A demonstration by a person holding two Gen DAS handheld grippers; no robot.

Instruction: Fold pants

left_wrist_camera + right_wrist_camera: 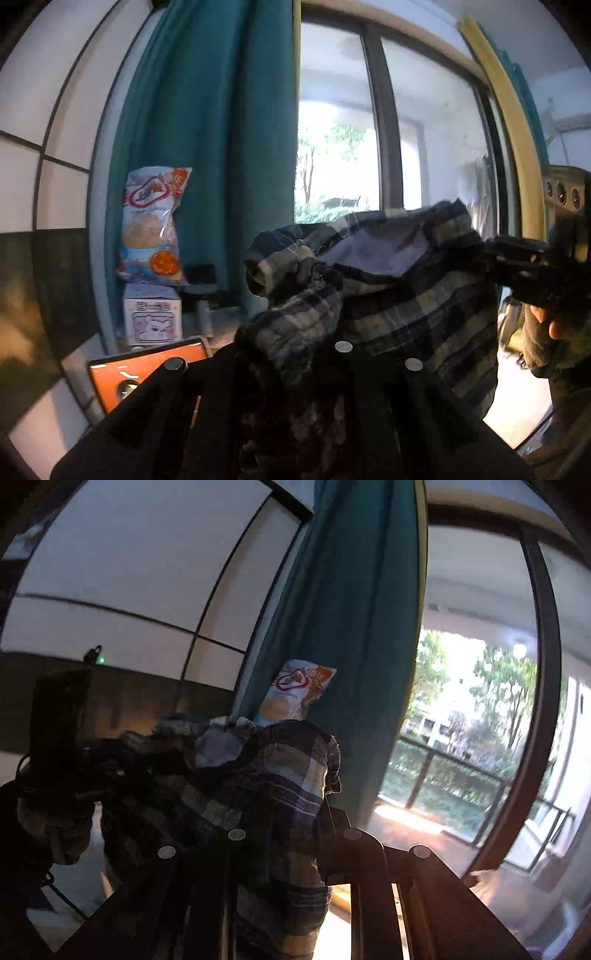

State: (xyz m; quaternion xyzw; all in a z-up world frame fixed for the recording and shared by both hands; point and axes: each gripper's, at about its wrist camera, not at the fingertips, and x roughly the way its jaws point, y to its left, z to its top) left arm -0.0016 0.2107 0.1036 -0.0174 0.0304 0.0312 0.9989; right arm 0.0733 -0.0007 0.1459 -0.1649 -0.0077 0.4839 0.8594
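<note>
A pale counter (221,325) runs along the foot of the teal curtain (221,129) — on it stands a small white printed carton (153,317), and a snack bag (153,225) sits upright on that carton, leaning against the curtain.

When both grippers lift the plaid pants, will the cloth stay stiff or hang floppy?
Probably floppy: the plaid pants sag between the left gripper and right gripper. Likely light, since bunched folds hold in the air. The frayed edge may snag.
</note>
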